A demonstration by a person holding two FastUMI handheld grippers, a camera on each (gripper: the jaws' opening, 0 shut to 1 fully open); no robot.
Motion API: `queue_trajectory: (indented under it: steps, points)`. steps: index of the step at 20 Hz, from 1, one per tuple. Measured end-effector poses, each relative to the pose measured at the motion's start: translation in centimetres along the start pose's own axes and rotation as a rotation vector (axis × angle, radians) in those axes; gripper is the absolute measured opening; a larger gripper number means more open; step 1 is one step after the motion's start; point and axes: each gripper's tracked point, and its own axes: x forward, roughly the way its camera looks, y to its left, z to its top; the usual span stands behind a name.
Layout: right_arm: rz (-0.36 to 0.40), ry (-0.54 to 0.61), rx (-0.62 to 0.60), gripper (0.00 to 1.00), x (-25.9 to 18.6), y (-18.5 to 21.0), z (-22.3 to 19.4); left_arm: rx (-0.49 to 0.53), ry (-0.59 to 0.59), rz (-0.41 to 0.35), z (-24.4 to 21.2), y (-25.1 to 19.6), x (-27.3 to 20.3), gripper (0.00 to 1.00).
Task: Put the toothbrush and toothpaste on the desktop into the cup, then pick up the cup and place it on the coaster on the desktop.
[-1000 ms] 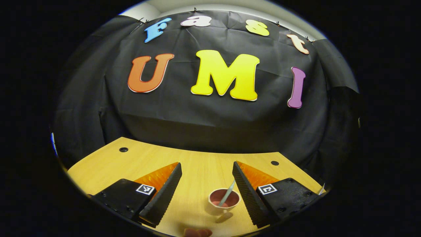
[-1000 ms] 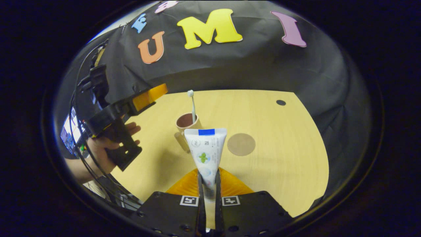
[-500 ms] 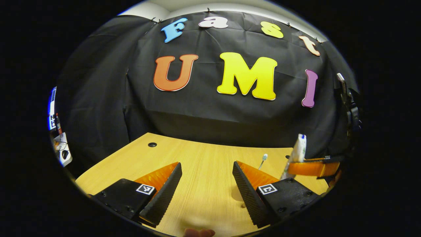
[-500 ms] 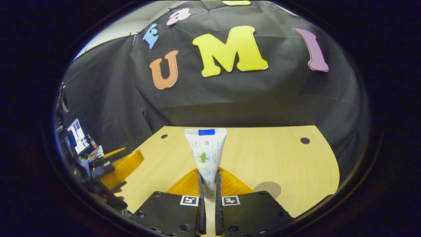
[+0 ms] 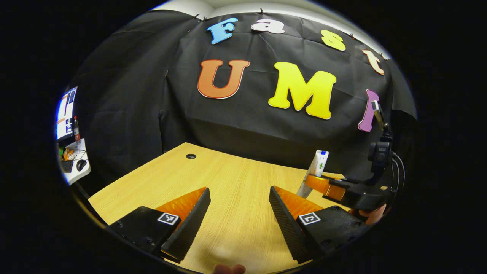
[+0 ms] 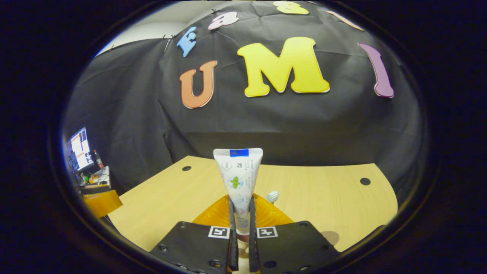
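- The right gripper (image 6: pixel 242 213) clamps a white toothpaste tube (image 6: pixel 238 177) between both fingers, crimped end up and the tube upright, above the wooden desktop (image 6: pixel 323 201)
- In the left gripper view that same tube (image 5: pixel 315 171) stands tilted in the right gripper (image 5: pixel 317 182), out toward the desktop's right edge, with a fingertip of the holding hand (image 5: pixel 374 215) showing beneath it
- The toothbrush head (image 6: pixel 272 196) peeks up just right of the tube, close behind the right gripper's fingers; what holds it is hidden
- The left gripper (image 5: pixel 239 213) has its jaws spread wide with nothing between them, over bare desktop (image 5: pixel 228 182) near the front edge
- A cable hole (image 5: pixel 190 156) sits near the desktop's back left corner
- A monitor (image 5: pixel 65 112) shows beyond the desktop's left edge
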Motion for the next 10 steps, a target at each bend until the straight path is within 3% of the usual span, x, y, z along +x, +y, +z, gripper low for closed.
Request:
queue_trajectory:
  steps: [6, 9, 10]
  points:
    - [-0.032, 0.016, -0.018, 0.12, 0.9, -0.7, -1.8, 0.012, 0.005, 0.015, 0.2, 1.0, 0.3, 0.98]
    - [-0.021, 0.037, -0.013, 0.24, 0.8, -0.6, -2.7, 0.007, 0.006, 0.014, 0.4, 0.9, 0.3, 0.98]
    - [-0.014, 0.044, -0.016, 0.33, 0.6, -0.6, -3.1, 0.008, 0.005, 0.014, 0.4, 0.8, 0.2, 0.98]
